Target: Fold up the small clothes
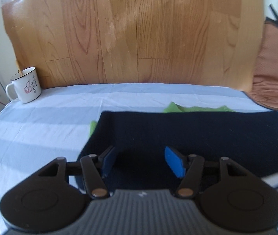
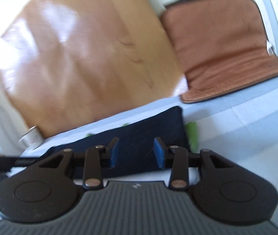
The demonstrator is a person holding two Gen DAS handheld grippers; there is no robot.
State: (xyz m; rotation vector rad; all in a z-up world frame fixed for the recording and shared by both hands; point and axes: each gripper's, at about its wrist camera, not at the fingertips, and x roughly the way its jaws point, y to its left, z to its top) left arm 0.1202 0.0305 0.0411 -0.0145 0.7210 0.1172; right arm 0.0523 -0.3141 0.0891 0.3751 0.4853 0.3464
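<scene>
A dark navy cloth (image 1: pixel 187 135) lies flat on the pale blue sheet (image 1: pixel 41 129), folded into a wide band. A green cloth (image 1: pixel 180 107) peeks out from under its far and left edges. My left gripper (image 1: pixel 141 162) is open and empty, hovering over the navy cloth's near left part. In the right wrist view the navy cloth (image 2: pixel 148 131) lies ahead with the green cloth (image 2: pixel 192 133) showing at its right end. My right gripper (image 2: pixel 137 153) is open and empty just above the cloth's near edge. This view is tilted and blurred.
A white enamel mug (image 1: pixel 25 88) stands at the sheet's far left corner, also in the right wrist view (image 2: pixel 31 138). A wooden board (image 1: pixel 131 33) rises behind the sheet. A brown cushion (image 1: pixel 273 74) lies at the far right, also visible (image 2: pixel 223 58).
</scene>
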